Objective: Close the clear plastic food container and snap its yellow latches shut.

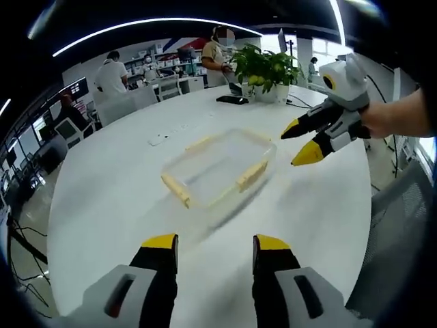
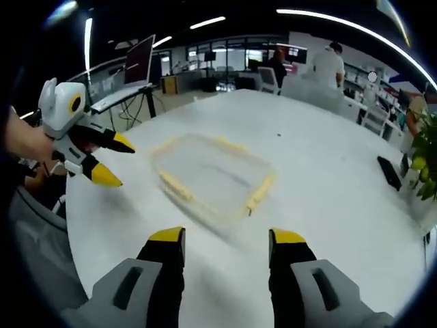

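Observation:
A clear plastic food container [image 1: 220, 166] [image 2: 213, 175] lies on the white round table [image 1: 116, 184] [image 2: 328, 178], its pale yellow latches [image 1: 251, 175] [image 2: 260, 194] sticking out along its sides. My left gripper [image 1: 216, 244] hovers open just short of it, nothing between its yellow tips. It also enters the right gripper view from the left [image 2: 113, 162], held by a hand. My right gripper [image 2: 227, 240] is open too, near the container's closer edge, and appears in the left gripper view at the right [image 1: 300, 141], beside the container. The picture is blurred.
A potted plant [image 1: 263, 68] and a dark phone [image 1: 232, 100] sit at the table's far side; the phone [image 2: 390, 172] and the plant [image 2: 423, 157] lie right in the right gripper view. Several people and desks [image 1: 143, 75] stand beyond. An open laptop [image 2: 140, 65] sits on a stand.

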